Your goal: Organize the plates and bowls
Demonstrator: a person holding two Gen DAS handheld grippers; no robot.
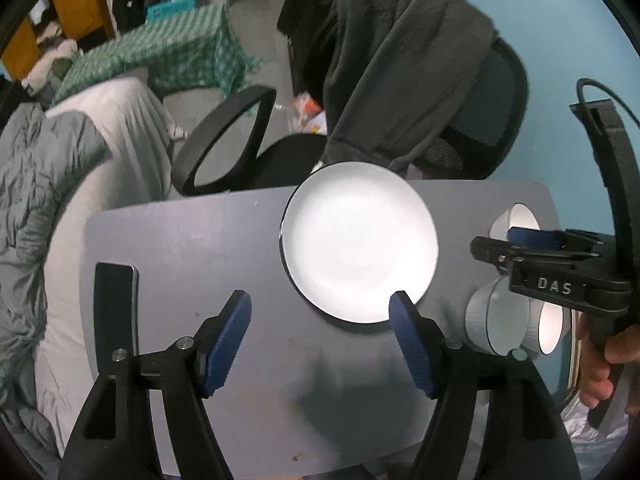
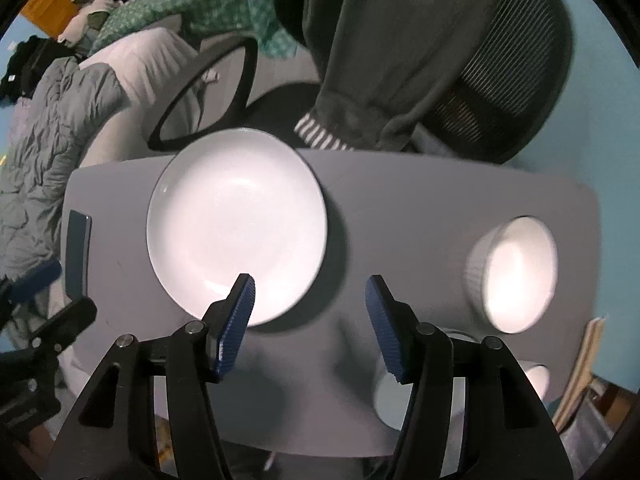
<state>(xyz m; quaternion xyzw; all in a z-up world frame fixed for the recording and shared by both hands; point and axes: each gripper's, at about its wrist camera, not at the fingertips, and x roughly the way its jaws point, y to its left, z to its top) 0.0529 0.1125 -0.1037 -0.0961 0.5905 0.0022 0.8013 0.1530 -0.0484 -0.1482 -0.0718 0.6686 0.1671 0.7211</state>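
Note:
A white plate with a dark rim [image 1: 358, 242] lies on the grey table [image 1: 192, 240]; it also shows in the right wrist view [image 2: 236, 228]. White ribbed bowls sit at the table's right side [image 1: 498, 320], one at the far right [image 1: 516, 220] and one in the right wrist view [image 2: 516, 274]. My left gripper [image 1: 320, 336] is open and empty, hovering near the plate's near edge. My right gripper [image 2: 310, 320] is open and empty above the table between plate and bowls; in the left wrist view it [image 1: 500, 246] hovers over the bowls.
A black phone [image 1: 114, 312] lies at the table's left edge. A black office chair [image 1: 492, 120] draped with a dark garment [image 1: 392, 60] stands behind the table. A bed with grey bedding [image 1: 48, 184] is to the left. A blue wall is at the right.

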